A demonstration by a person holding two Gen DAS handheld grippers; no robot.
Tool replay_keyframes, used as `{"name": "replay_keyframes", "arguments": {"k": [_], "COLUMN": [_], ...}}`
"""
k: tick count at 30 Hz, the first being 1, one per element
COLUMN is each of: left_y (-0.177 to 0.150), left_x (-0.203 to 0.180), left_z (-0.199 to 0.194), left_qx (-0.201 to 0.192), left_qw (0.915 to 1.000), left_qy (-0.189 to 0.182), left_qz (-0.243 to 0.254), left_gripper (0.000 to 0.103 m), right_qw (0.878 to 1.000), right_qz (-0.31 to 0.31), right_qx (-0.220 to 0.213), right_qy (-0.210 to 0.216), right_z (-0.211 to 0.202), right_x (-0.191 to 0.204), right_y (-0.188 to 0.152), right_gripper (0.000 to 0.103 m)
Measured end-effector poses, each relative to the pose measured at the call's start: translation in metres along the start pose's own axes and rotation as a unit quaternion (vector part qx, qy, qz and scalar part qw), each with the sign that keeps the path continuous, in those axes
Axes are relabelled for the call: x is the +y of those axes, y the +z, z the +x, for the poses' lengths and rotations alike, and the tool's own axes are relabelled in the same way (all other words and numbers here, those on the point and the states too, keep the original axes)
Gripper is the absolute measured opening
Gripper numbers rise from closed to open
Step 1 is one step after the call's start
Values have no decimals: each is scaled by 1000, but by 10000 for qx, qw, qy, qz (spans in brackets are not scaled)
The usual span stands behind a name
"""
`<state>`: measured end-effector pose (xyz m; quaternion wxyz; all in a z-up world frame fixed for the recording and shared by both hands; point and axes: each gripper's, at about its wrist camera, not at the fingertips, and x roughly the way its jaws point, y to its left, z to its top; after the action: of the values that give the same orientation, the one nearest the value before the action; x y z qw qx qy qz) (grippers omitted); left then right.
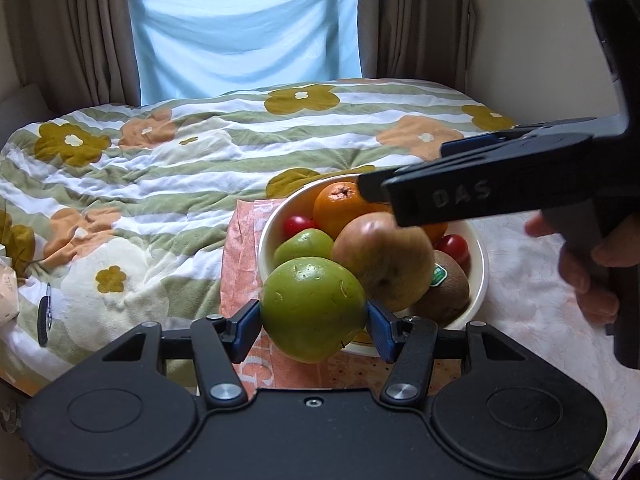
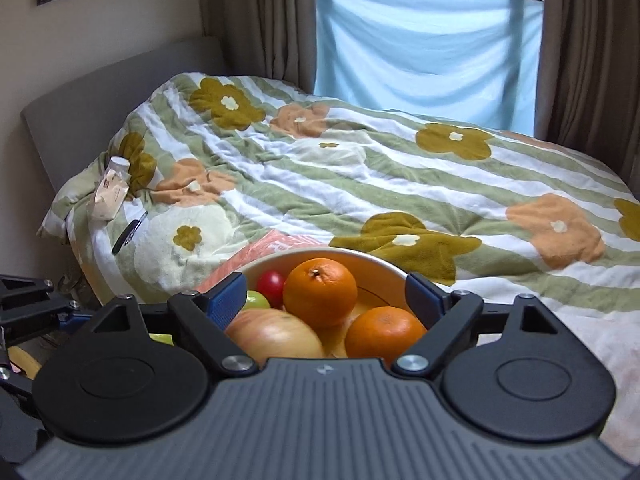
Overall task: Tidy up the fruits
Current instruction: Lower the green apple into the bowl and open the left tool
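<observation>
A round green apple (image 1: 312, 310) is clamped between the blue pads of the left gripper (image 1: 314, 326), whose jaws are partly closed on its sides; the apple is held just in front of the near rim of a cream-coloured round bowl (image 1: 482, 276). The bowl is seen to contain a large reddish-yellow apple (image 1: 380, 260), two oranges (image 2: 320, 292), a smaller green fruit (image 1: 302, 246), two small red tomatoes (image 1: 296, 226) and a brown kiwi bearing a green sticker (image 1: 448, 294). The right gripper (image 2: 326, 300) is positioned above the bowl with its jaws spread wide; nothing is held between them. The bowl is set on an orange patterned cloth (image 1: 240, 264) laid beside a flowered, green-striped quilt (image 1: 180, 168).
</observation>
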<state>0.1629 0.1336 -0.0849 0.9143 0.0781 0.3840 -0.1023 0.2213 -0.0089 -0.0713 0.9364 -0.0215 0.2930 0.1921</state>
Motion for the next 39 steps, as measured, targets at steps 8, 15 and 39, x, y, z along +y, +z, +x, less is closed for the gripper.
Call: {"name": "replay_keyframes", "arguments": {"k": [8,15,39], "left_y": [-4,8,47], "left_x": [-4,-11,-34], "left_z": [-6,-17,50], "left_qx": [59,-122,-121], "left_qw": [9999,9999,9990], "left_qy": [37,77,-205], "left_qz": [-105,-64,378], "left_gripper": [61,61,61], "right_qw": [9990,9976,9926], "right_qz": [390,559,894], "right_qx": [33,101,238], "right_qy": [-198,-388,-780], "right_z": [-39,-57,-70], "right_x": [-34,-49,-67], "right_y": [-7,-15,-34], "right_gripper": [101,101,101]}}
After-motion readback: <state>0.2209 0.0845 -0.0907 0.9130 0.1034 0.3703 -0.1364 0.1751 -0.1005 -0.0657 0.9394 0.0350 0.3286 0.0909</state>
